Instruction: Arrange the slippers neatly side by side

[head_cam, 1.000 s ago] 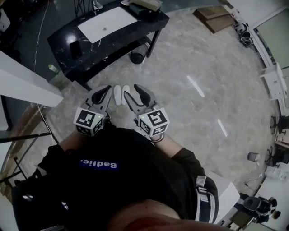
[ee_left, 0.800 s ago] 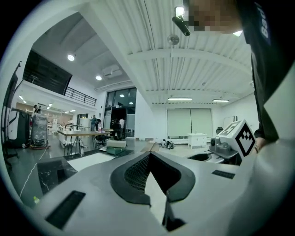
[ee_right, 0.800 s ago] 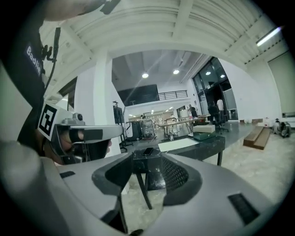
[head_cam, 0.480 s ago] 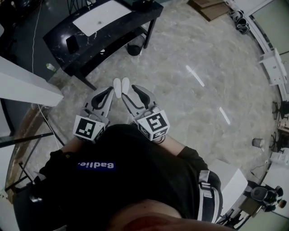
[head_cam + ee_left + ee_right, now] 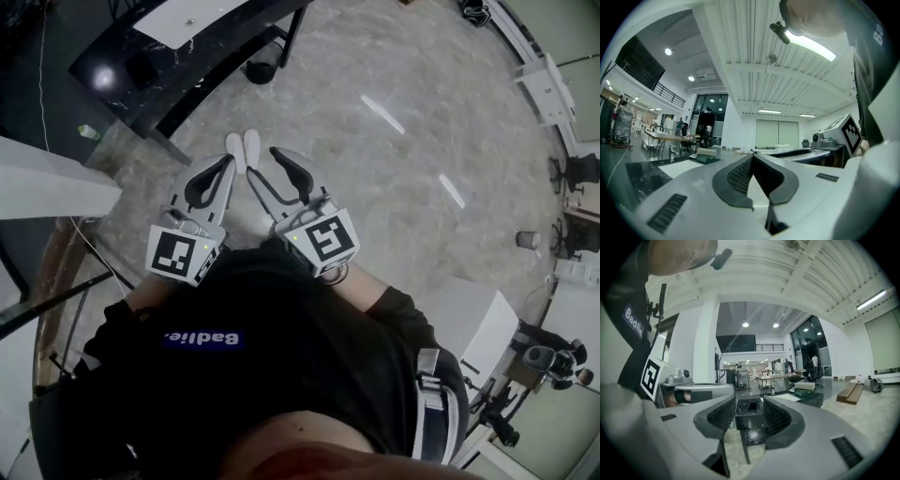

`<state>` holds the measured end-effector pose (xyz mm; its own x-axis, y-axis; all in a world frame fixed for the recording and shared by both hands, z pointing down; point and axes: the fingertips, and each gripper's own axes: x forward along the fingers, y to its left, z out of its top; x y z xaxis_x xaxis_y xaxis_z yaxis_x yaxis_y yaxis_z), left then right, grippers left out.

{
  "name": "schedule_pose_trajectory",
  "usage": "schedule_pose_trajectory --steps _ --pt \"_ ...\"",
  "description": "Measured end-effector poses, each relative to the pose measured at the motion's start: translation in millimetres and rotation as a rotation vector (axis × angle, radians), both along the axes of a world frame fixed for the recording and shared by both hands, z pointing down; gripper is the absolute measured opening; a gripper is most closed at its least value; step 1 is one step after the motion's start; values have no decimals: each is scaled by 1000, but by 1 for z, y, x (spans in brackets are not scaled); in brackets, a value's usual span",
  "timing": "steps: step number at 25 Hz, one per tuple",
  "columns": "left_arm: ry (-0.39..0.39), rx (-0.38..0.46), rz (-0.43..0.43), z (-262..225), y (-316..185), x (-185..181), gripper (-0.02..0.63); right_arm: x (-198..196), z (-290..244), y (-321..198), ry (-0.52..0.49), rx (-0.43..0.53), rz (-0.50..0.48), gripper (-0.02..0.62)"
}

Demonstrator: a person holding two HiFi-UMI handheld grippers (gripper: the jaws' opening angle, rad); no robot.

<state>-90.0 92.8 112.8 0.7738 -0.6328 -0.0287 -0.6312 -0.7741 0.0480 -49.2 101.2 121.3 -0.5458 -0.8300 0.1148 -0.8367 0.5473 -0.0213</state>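
Note:
Two white slippers (image 5: 242,150) lie side by side on the marble floor, toes pointing away from me, touching or nearly so. My left gripper (image 5: 227,163) hovers just near of them at the left, its jaws meeting at the tips with nothing held. At the right, my right gripper (image 5: 261,161) has a gap between its jaws and holds nothing. Both gripper views look level across the room, so neither shows the slippers. The left gripper (image 5: 752,158) shows its pads pressed together, while the right gripper (image 5: 750,411) frames a dark table leg between its pads.
A black marble-look table (image 5: 178,58) with a white sheet (image 5: 187,13) on it stands beyond the slippers, a dark round object (image 5: 260,69) beneath it. A white ledge (image 5: 47,178) is at the left. Open floor (image 5: 412,150) spreads to the right.
Both grippers have drawn back from the slippers, which now lie ahead of the tips instead of between them. The slippers stay together. My view has shifted, so the table sits higher in frame.

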Motion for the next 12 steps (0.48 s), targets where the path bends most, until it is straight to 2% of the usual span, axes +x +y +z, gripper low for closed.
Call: schedule_pose_trajectory --steps 6,9,10,12 --pt "35 16 16 -5 19 6 0 -7 -15 25 7 84 13 176" --pt "36 15 19 -11 38 15 0 -1 -30 38 -4 137 15 21" --pt "41 8 20 -12 43 18 0 2 -33 40 -5 153 10 0" --pt "47 -6 25 -11 47 26 0 7 -34 44 -7 168 0 0"
